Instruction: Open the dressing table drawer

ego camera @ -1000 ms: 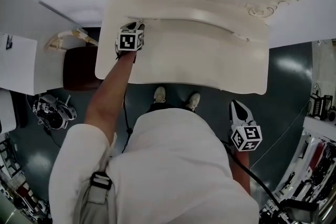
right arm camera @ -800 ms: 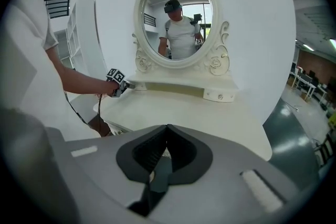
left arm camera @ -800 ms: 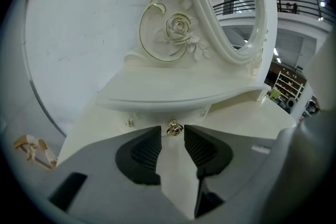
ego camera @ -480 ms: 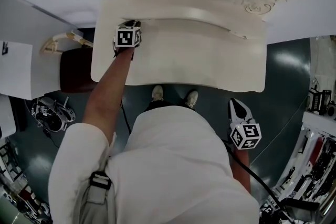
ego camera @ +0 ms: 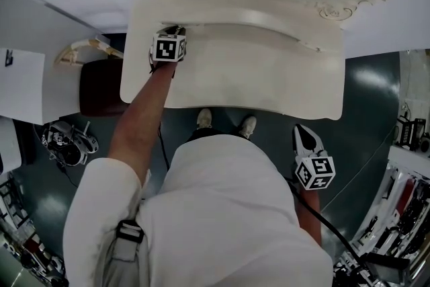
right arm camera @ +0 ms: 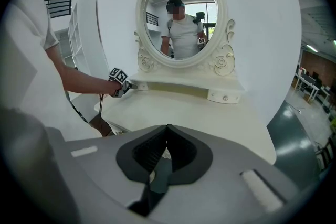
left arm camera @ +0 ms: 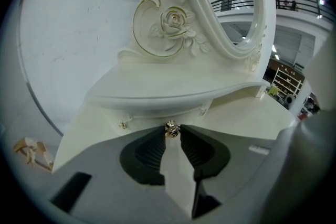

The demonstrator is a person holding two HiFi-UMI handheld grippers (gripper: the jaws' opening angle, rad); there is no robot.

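Drawer: small, cream, shut, under the mirror shelf at the dressing table's back-left, w/ gold knob; left gripper jaws have just been closing and now pinch that knob. Vs 1 s ago: left gripper at same spot, drawer no further out; right gripper clenched, empty. Count: 2 grippers, 1 mirror, 2 gold knobs in left gripper view.

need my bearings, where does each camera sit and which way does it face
Head view: on the person's head, facing down at the cream carved dressing table; white shirt, left arm, left tongs, right tongs show.
Left gripper view: on the left tongs, facing the small gold drawer knob; jaws have just closed onto it.
Right gripper view: on the right tongs, facing the cream-framed oval mirror; jaws shut, empty.
Head and right gripper views share the left arm.
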